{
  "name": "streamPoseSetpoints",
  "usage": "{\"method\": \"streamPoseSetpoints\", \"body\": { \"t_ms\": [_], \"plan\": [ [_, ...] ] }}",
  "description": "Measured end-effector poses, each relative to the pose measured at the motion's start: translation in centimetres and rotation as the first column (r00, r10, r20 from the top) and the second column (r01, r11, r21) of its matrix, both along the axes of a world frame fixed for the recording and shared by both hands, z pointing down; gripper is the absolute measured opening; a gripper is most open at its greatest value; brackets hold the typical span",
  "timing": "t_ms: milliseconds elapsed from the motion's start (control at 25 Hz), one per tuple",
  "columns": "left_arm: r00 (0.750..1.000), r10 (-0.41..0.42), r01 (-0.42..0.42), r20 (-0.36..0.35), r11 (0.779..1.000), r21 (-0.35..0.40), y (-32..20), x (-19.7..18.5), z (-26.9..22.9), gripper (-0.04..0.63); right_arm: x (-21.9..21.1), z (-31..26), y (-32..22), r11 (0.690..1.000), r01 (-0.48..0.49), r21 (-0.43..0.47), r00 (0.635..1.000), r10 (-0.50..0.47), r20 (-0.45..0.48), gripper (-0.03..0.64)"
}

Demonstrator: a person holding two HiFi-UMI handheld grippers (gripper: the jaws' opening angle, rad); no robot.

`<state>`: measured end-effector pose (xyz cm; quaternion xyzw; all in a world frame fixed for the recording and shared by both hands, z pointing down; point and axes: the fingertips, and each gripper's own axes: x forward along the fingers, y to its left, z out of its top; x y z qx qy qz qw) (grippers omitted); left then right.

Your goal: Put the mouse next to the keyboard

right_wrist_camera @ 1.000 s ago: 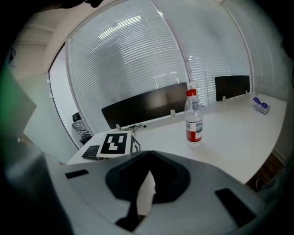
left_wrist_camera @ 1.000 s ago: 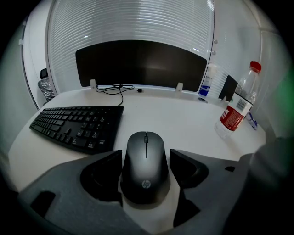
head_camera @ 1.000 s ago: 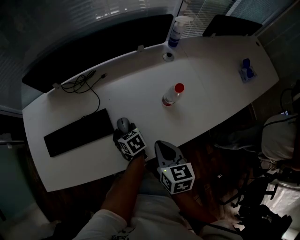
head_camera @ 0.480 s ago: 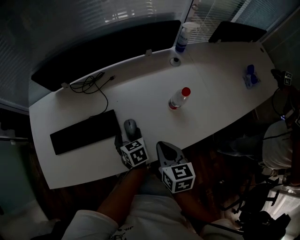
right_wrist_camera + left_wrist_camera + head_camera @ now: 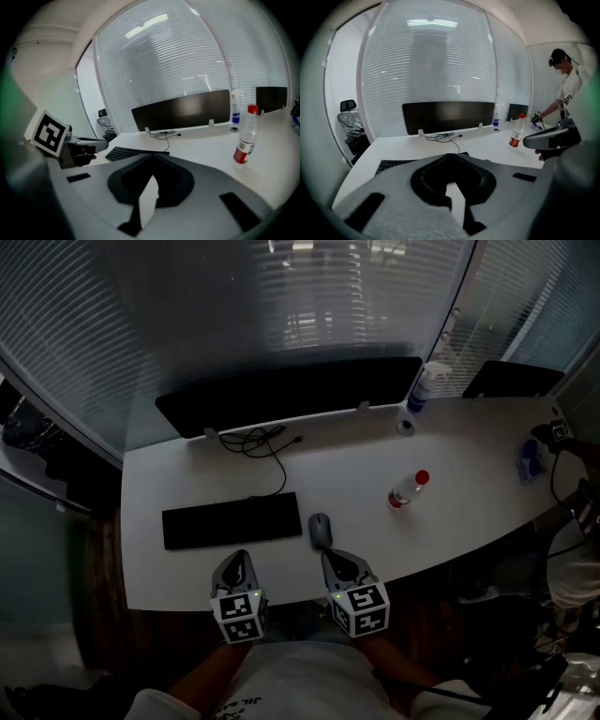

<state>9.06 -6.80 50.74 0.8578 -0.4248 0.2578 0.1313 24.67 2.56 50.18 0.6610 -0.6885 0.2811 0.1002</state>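
Grey oval computer mouse [image 5: 321, 530] lies on the white worktop [image 5: 361, 470] near its front edge, just beside the right end of the flat black keyboard [image 5: 232, 520]. Left gripper [image 5: 235, 561] and right gripper [image 5: 336, 562] hover at the front edge, jaws closed and empty, clear of the mouse.

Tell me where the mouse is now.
In the head view the mouse lies on the white desk, close beside the right end of the keyboard, with the red-capped bottle farther right.
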Motion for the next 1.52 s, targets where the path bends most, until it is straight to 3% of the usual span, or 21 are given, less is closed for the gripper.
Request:
{"method": "streamPoseSetpoints", "body": {
  "t_ms": [200, 480, 720, 1520],
  "plan": [
    [0.979, -0.183, 0.183, -0.09, 0.983, -0.007, 0.4, -10.0, -2.7, 0.006, -8.1, -2.5, -3.5, 0.987, 0.153, 0.045, 0.988, -0.153, -0.001, 0.003],
    [0.959, -0.254, 0.26, -0.127, 0.965, 0.027, 0.5, -16.8, -3.8, 0.006, -17.3, -3.0, -5.9, 0.961, 0.272, 0.047, 0.962, -0.273, 0.021, 0.003],
    [0.954, -0.257, 0.258, -0.153, 0.966, -0.017, 0.3, -17.6, -3.1, 0.006, -19.5, -3.0, -6.6, 0.956, 0.291, 0.036, 0.956, -0.292, 0.02, 0.003],
    [0.956, -0.251, 0.251, -0.15, 0.968, -0.024, -0.2, -18.1, -3.0, 0.006, -19.4, -2.9, -6.8, 0.959, 0.282, 0.032, 0.958, -0.283, 0.033, 0.003]
  ]
}}
